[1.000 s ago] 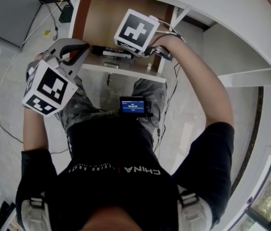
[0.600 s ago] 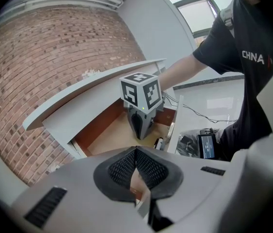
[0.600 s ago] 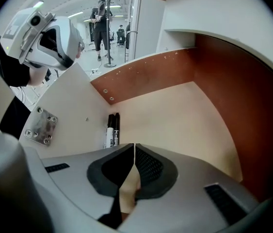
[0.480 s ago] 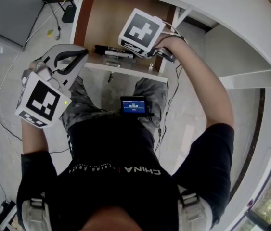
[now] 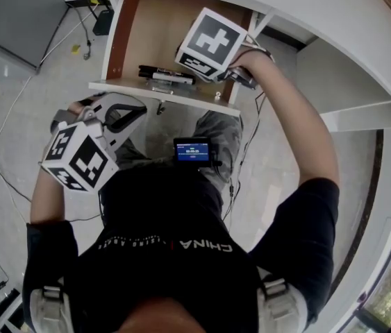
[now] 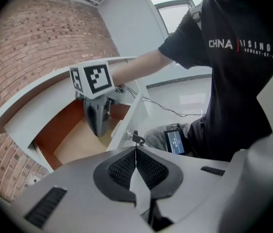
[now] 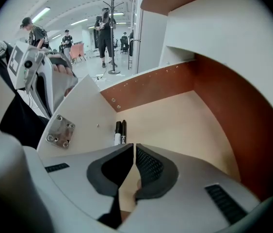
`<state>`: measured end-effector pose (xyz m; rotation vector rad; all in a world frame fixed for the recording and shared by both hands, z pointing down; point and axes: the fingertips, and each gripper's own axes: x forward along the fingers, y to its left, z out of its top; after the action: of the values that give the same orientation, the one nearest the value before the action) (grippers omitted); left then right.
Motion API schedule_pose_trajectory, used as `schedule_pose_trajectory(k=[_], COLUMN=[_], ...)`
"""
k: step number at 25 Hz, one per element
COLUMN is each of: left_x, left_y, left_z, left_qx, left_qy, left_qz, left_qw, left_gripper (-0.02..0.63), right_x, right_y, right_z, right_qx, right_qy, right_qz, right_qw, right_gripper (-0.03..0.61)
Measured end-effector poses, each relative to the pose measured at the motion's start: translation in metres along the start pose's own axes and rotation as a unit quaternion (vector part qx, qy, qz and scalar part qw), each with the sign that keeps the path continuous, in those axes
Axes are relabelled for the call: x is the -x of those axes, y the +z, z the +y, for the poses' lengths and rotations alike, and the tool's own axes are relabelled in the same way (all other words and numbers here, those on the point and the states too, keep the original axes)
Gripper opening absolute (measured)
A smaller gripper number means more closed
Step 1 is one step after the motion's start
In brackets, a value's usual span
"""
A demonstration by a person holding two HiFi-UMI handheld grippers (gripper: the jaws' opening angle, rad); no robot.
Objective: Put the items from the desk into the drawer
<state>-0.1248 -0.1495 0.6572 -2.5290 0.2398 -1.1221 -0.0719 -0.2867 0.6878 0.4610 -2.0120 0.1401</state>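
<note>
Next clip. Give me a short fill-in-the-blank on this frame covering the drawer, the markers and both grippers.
1. The drawer stands ____, with black markers lying inside it.
2. The left gripper has its jaws ____, with nothing between them.
3. The gripper held over the drawer's floor is the person's ____ one.

Missing words: open; shut; right

One open wooden drawer with a white front [image 5: 181,97] holds two slim marker pens: one black-and-white marker [image 7: 117,134] and one black marker [image 7: 123,128]. There are two grey grippers, the left gripper [image 6: 136,152] and the right gripper [image 7: 135,152], each with one black-and-white patterned cube. One small black screen device [image 5: 192,151] sits at the person's lap.
</note>
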Motion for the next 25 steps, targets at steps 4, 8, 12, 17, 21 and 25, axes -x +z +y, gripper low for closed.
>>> schedule_pose_trajectory(k=[4, 8, 12, 17, 21, 25], left_x=[-0.02, -0.036, -0.044, -0.045, -0.04, -0.034], left_y=[-0.012, -0.021, -0.028, -0.023, -0.018, -0.014], left_z=[-0.004, -0.009, -0.01, -0.001, 0.017, 0.018], left_qx=[-0.013, -0.029, -0.038, -0.046, -0.03, -0.032], left_qy=[0.018, 0.032, 0.045, 0.066, 0.074, 0.061], left_qz=[0.029, 0.045, 0.059, 0.05, 0.044, 0.04], left_qw=[0.9993, 0.998, 0.9965, 0.9955, 0.9958, 0.9968], left_gripper=[0.014, 0.014, 0.014, 0.014, 0.014, 0.014], right_x=[0.011, 0.02, 0.028, 0.052, 0.084, 0.119], right_y=[0.001, 0.001, -0.001, 0.008, 0.026, 0.038], right_z=[0.006, 0.014, 0.017, 0.014, 0.016, 0.024], right_qx=[0.0, 0.001, 0.003, 0.001, 0.0, 0.005], right_qy=[0.003, 0.007, 0.006, 0.006, 0.002, -0.005], right_qz=[-0.009, -0.015, -0.016, -0.041, -0.084, -0.127], right_qw=[1.0, 1.0, 1.0, 0.999, 0.996, 0.992], right_gripper=[0.025, 0.025, 0.025, 0.025, 0.025, 0.025])
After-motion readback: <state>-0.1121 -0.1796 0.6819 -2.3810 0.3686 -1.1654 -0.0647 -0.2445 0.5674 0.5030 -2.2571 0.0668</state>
